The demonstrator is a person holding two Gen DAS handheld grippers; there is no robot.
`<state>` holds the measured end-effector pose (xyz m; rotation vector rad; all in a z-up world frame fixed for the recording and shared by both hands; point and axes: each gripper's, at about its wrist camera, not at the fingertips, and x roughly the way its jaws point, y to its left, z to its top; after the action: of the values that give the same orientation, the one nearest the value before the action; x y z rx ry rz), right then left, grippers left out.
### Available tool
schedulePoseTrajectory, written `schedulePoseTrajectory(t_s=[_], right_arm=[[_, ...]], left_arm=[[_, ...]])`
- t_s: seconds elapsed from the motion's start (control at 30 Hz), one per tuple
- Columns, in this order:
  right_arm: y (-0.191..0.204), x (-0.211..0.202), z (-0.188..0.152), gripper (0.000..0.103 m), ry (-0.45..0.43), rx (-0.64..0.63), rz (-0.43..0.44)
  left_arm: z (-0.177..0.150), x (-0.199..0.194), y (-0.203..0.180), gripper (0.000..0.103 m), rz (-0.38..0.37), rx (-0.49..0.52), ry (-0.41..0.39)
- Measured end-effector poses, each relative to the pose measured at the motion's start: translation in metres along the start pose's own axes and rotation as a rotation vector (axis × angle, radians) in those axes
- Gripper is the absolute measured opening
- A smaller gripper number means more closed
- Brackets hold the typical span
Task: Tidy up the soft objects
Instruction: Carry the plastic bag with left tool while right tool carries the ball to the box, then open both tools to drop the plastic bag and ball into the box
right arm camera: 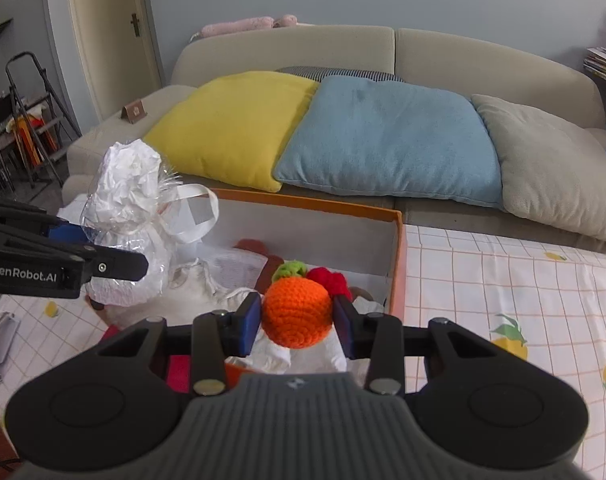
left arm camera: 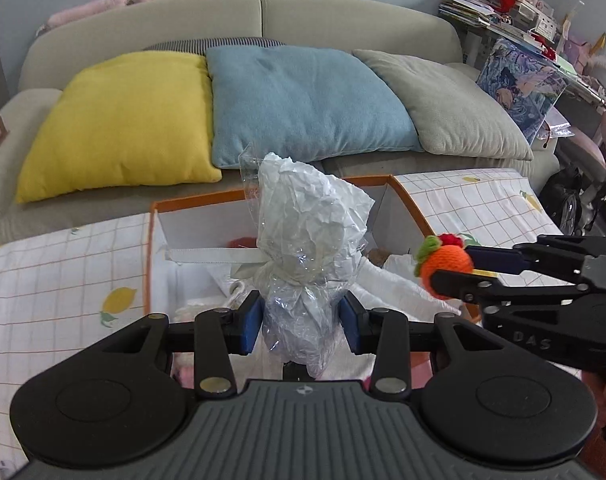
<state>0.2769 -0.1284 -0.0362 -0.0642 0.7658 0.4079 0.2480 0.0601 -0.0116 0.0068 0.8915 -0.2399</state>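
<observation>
Gripping a crinkled white bundle [left arm camera: 303, 248] in clear wrap, the left gripper [left arm camera: 301, 322] pinches its lower part between blue pads, the bundle rising toward 12 o'clock above an orange-rimmed box [left arm camera: 413, 204]. Only this view shows a cluttered shelf [left arm camera: 515, 8] at 2 o'clock. The right view alone shows a door [right arm camera: 111, 32] and a ladder [right arm camera: 27, 120] at 10 o'clock. There the right gripper [right arm camera: 296, 322] clamps an orange crochet ball [right arm camera: 296, 314], held between the pads over the box, the bundle at 9 o'clock. Checked cloth [right arm camera: 503, 280] lies open at 3 o'clock; cushions [right arm camera: 387, 136] line the sofa beyond the box's far edge.
</observation>
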Motion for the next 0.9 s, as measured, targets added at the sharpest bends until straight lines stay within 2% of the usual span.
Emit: schedulePoseTrajectory(t_s=[0.4, 0.53, 0.73, 0.9], right_arm=[[-0.001, 0.064, 0.016, 0.039, 0.074, -0.103, -0.099], [0.000, 0.082, 0.013, 0.039, 0.115, -0.162, -0.140], [-0.002, 0.098, 0.005, 0.039, 0.155, -0.203, -0.163], [-0.007, 0.098, 0.004, 0.041, 0.161, -0.207, -0.173]], left_arm=[[0.017, 0.067, 0.017, 0.047, -0.082, -0.064, 0.129], [0.016, 0.083, 0.017, 0.047, -0.080, -0.071, 0.157], [0.013, 0.092, 0.013, 0.055, -0.065, -0.049, 0.183], [0.017, 0.084, 0.009, 0.070, -0.068, -0.041, 0.167]])
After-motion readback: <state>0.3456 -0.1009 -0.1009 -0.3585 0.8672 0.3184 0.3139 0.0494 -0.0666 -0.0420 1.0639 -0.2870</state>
